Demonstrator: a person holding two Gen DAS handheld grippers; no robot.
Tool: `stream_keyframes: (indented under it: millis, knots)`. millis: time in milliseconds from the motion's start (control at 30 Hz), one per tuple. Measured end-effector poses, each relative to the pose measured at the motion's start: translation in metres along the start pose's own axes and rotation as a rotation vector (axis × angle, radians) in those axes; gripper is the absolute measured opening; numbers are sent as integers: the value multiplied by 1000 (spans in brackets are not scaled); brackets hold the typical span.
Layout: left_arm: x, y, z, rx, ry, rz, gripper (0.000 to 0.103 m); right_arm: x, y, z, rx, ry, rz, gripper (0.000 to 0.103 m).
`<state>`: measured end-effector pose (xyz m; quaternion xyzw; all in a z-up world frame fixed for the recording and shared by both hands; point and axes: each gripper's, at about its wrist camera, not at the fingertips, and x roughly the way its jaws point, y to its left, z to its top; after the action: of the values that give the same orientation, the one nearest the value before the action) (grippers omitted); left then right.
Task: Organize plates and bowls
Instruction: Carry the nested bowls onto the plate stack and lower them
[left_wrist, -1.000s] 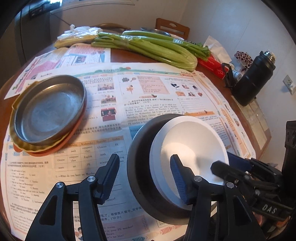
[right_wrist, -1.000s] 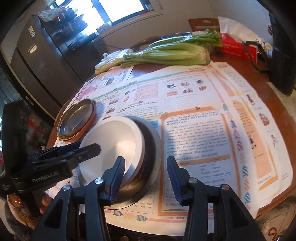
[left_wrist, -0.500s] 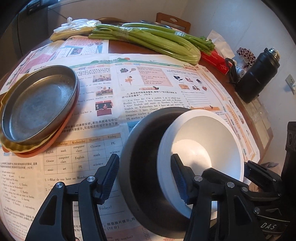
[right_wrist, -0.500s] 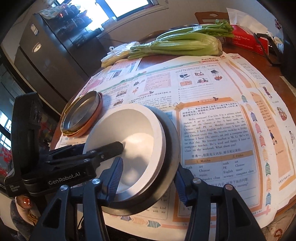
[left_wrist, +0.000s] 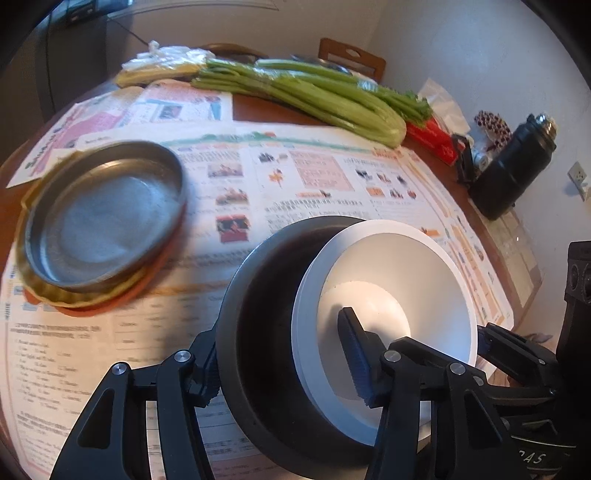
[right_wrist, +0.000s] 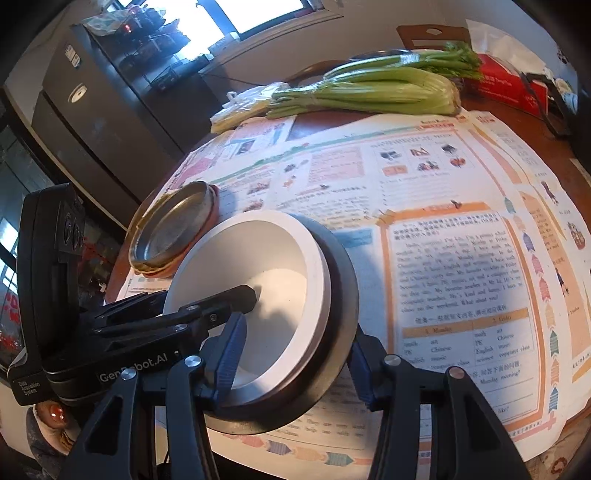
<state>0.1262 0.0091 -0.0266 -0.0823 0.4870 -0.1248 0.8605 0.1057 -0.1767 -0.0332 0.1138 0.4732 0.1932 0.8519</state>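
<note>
1. White bowl (left_wrist: 399, 280) sits nested inside a dark bowl (left_wrist: 258, 317); the pair is tilted, near the front edge of the table, over the newspaper (left_wrist: 295, 184).
2. Left gripper (left_wrist: 284, 369) straddles the left side of the stack: one finger outside the dark bowl's wall, the other finger inside the white bowl. Jaws have just been closing a little; both bowl walls are between them. Looks clamped on the pair, though the outer pad contact is partly hidden.
3. Right gripper (right_wrist: 295, 354) straddles the opposite side: its left finger inside the white bowl, its right finger outside the dark rim. Jaws opened up within the last second, bowls between them; pads sit against both sides.
4. The left gripper's finger (right_wrist: 236, 295) reaches into the white bowl in the right wrist view.
5. Further left on the newspaper: a metal plate (left_wrist: 107, 214) stacked on a yellow plate (left_wrist: 48, 295) and an orange plate (left_wrist: 122, 299).
6. Far side of the table: celery (left_wrist: 314, 96), a plastic bag (left_wrist: 166, 59), a red box (left_wrist: 432, 136), a black flask (left_wrist: 513, 166).
7. Chair back (left_wrist: 351, 59) behind the table.
</note>
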Motion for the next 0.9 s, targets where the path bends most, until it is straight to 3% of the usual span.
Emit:
stream_keyframes:
  millis: [467, 700, 900]
  knots:
    - [-75, 73, 56, -46, -174, 105, 57, 11, 94, 68, -174, -59, 82, 52]
    - [-72, 114, 65, -91, -173, 122, 57, 46, 126, 87, -211, -25, 118, 52]
    - [-55, 135, 67, -119, -149, 124, 57, 72, 130, 89, -203, 19, 122, 52]
